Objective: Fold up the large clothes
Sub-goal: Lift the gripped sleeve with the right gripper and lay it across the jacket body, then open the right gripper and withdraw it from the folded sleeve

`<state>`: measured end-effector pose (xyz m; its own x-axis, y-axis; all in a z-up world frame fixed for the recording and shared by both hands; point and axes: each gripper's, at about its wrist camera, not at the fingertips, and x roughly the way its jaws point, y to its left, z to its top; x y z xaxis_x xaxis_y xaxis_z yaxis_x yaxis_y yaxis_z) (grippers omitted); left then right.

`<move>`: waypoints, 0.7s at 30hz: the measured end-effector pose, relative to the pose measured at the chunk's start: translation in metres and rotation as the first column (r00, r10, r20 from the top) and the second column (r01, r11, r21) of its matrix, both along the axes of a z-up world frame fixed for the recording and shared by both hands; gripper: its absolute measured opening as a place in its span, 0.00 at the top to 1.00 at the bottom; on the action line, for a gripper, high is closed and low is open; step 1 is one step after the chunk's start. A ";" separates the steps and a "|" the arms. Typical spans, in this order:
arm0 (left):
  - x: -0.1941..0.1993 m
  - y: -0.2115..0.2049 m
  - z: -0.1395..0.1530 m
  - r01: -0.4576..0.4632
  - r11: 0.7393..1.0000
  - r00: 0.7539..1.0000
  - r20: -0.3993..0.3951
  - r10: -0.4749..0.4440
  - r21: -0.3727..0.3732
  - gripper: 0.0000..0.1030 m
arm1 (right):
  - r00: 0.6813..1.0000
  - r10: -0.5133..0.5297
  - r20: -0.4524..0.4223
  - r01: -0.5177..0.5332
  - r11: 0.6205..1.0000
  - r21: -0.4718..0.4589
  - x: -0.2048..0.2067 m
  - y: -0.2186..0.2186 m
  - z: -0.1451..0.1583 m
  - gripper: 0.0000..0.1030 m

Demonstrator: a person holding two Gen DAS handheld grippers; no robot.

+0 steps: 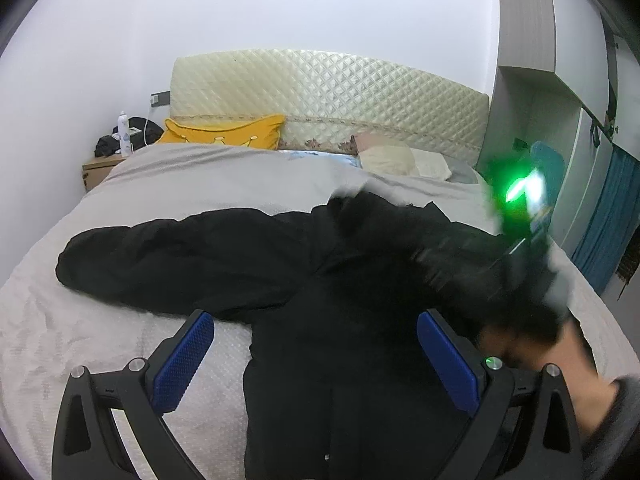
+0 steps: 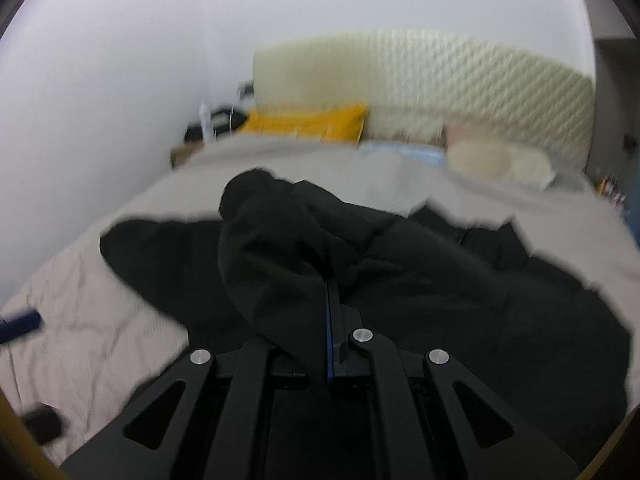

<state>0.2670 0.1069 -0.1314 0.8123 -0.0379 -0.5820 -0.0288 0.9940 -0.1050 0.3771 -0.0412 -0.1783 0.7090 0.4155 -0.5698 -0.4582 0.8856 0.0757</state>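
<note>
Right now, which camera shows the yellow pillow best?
The left wrist view: the pillow looks sharp there, leaning at the headboard behind the coat. The right wrist view shows it too, but blurred.

White walls, quilted cream headboard, wooden nightstand

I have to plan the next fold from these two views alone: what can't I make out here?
- Black jacket hem: cut off by the bottom edge in the left wrist view.
- Its right sleeve: motion-blurred in the left wrist view, partly behind the right hand-held gripper.
- Exactly which part of the jacket the right hand-held gripper pinches: the raised fabric covers its fingertips in the right wrist view.
- Left hand-held gripper: open above the jacket; contact unclear.
</note>
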 end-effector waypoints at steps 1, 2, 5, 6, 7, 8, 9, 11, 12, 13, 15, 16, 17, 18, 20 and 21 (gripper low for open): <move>0.001 0.000 -0.001 -0.001 1.000 1.000 0.000 0.001 -0.003 0.00 | 1.000 0.002 -0.031 -0.002 1.000 -0.008 0.003 0.004 -0.015 0.96; 0.002 0.001 -0.001 -0.002 1.000 1.000 -0.003 0.002 -0.007 0.00 | 0.999 0.001 -0.054 -0.002 1.000 -0.012 0.004 0.007 -0.024 0.96; 0.005 0.000 -0.005 0.000 1.000 1.000 -0.014 0.000 -0.019 0.00 | 0.992 -0.018 -0.122 0.013 0.999 -0.039 0.012 0.013 -0.053 0.96; 0.007 0.001 -0.007 0.001 1.000 1.000 -0.019 -0.001 -0.018 0.00 | 0.991 -0.023 -0.133 0.019 0.999 -0.036 0.014 0.012 -0.058 0.96; 0.009 0.002 -0.008 -0.001 1.000 1.000 -0.022 0.001 -0.016 0.00 | 0.990 -0.026 -0.138 0.022 0.999 -0.027 0.016 0.011 -0.060 0.96; 0.010 0.002 -0.009 -0.004 1.000 1.000 -0.025 0.003 -0.016 0.00 | 0.989 -0.024 -0.144 0.023 1.000 -0.010 0.017 0.007 -0.057 0.96; 0.010 0.003 -0.010 -0.005 1.000 1.000 -0.027 0.004 -0.018 0.00 | 0.989 -0.023 -0.148 0.023 1.000 0.001 0.016 0.004 -0.054 0.96; 0.010 0.004 -0.010 -0.010 1.000 1.000 -0.027 0.009 -0.021 0.00 | 0.987 -0.020 -0.158 0.023 1.000 0.016 0.016 0.002 -0.050 0.94; 0.009 0.004 -0.009 -0.013 1.000 1.000 -0.026 0.012 -0.022 0.00 | 0.987 -0.018 -0.161 0.021 1.000 0.014 0.014 0.002 -0.048 0.93; 0.008 0.004 -0.008 -0.013 1.000 1.000 -0.025 0.013 -0.024 0.00 | 0.986 -0.015 -0.167 0.017 1.000 0.008 0.012 0.002 -0.046 0.92; 0.005 0.003 -0.006 -0.014 1.000 1.000 -0.020 0.013 -0.027 0.00 | 0.983 -0.014 -0.182 0.015 1.000 0.005 0.008 0.002 -0.045 0.87; 0.004 0.004 -0.005 -0.016 1.000 1.000 -0.018 0.015 -0.026 0.00 | 0.981 -0.014 -0.193 0.015 1.000 0.004 0.005 0.001 -0.044 0.84; 0.002 0.003 -0.004 -0.018 1.000 1.000 -0.017 0.018 -0.025 0.00 | 0.979 -0.016 -0.202 0.016 1.000 -0.001 0.002 0.001 -0.042 0.74; 0.000 0.003 -0.002 -0.019 0.999 1.000 -0.014 0.019 -0.027 0.00 | 0.979 -0.015 -0.205 0.016 1.000 0.000 -0.002 0.001 -0.040 0.58; -0.005 0.004 0.001 -0.019 0.999 1.000 -0.006 0.019 -0.035 0.00 | 0.981 -0.013 -0.193 0.016 1.000 0.015 -0.012 -0.003 -0.035 0.44; -0.007 0.004 0.002 -0.021 0.999 1.000 -0.005 0.020 -0.039 0.00 | 0.983 -0.014 -0.184 0.018 1.000 0.019 -0.018 -0.005 -0.031 0.43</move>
<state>0.2596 0.1109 -0.1291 0.8104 -0.0440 -0.5842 -0.0498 0.9884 -0.1434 0.3594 -0.0461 -0.2092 0.5995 0.4181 -0.6825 -0.4205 0.8901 0.1759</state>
